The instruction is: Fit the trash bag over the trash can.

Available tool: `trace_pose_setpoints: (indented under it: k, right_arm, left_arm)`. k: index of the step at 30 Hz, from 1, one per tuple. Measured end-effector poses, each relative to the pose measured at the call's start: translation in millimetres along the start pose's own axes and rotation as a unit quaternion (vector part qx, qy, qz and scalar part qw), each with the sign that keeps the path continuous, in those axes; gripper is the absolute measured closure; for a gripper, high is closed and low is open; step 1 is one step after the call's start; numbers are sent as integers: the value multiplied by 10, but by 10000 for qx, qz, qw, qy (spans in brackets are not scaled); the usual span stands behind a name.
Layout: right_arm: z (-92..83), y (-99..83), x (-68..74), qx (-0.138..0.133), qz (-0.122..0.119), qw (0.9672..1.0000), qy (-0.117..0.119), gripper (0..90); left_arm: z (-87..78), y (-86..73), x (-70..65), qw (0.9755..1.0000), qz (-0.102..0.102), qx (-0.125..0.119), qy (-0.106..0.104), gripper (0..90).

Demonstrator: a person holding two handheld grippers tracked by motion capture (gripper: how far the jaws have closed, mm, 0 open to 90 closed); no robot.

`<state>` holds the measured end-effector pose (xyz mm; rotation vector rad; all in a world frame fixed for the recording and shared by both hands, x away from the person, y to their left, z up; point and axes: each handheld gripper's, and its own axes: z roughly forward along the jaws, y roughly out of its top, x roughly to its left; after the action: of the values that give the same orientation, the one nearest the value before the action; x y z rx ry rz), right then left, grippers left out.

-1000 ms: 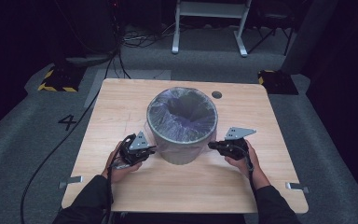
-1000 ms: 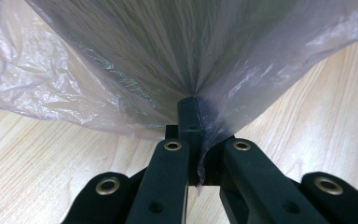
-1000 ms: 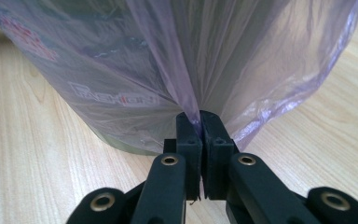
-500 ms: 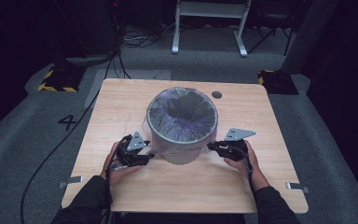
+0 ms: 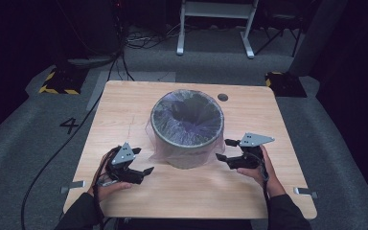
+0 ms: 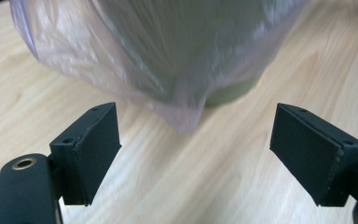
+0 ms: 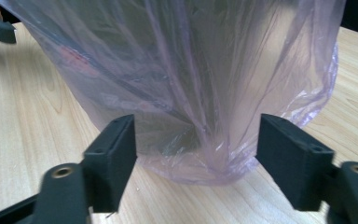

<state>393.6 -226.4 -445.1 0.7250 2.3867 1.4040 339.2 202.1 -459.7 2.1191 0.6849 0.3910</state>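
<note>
Grey carpet is spreading around a wooden desk (image 5: 124,110) in the high view, with dark gear and cables lying beyond it. A round bin (image 5: 188,128) is standing near the middle of the desk, and a thin clear bag (image 5: 187,115) is lining it and draping over its rim and down its sides. The left hand-held gripper (image 5: 143,172) is hovering low at the bin's near left, just beside the hanging bag, with its jaws standing apart and nothing between them. The right hand-held gripper (image 5: 224,149) is sitting close against the bin's right side, jaws likewise apart. Both sets of jaws have just been opening.

Through the left gripper view, the left hand-held gripper (image 6: 196,149) is pointing at the bin's foot (image 6: 228,93). Its two black pads are standing wide, bare desk (image 6: 191,186) is showing between them, and the loose bag (image 6: 168,65) is hanging beyond the pads, not touching them.

Along the right gripper view, the right hand-held gripper (image 7: 196,158) is facing the bag-covered bin wall. The bag (image 7: 191,84) is bunching at the desk (image 7: 28,116) between the spread pads, yet neither pad is pressing on it.
</note>
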Motion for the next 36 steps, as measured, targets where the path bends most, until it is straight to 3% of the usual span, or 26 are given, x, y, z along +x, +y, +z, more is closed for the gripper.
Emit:
trace_pose_setpoints:
  k: [6, 10, 14, 18, 24, 26, 29, 36]
  right_arm:
    - [-98, -34, 39, -23, -28, 10000, -38, 209]
    - [-171, -20, 62, -151, -35, 9999, -56, 203]
    - [-256, 28, 73, -156, -30, 9990, -412, 216]
    - [-339, 79, 60, -274, 68, 9985, -477, 226]
    - [-420, 173, 45, -419, 217, 9974, -547, 239]
    - [-438, 209, 46, -461, 198, 9971, -571, 235]
    - [-458, 259, 54, -504, 135, 9972, -541, 225]
    - [-486, 384, 67, -580, 36, 9958, -706, 214]
  left_arm:
    - [75, -124, -75, 9991, 25, 412, 60, 157]
    - [128, -187, -106, 9979, -43, 638, -36, 156]
    - [180, -237, -136, 9968, -65, 779, -145, 158]
    - [182, -276, -143, 9967, -153, 754, -245, 158]
    - [178, -327, -134, 9963, -276, 790, -194, 156]
    - [200, -351, -135, 9952, -263, 920, -181, 156]
    - [207, -353, -142, 9955, -213, 915, -96, 153]
    - [229, -380, -117, 9969, -213, 751, -97, 139]
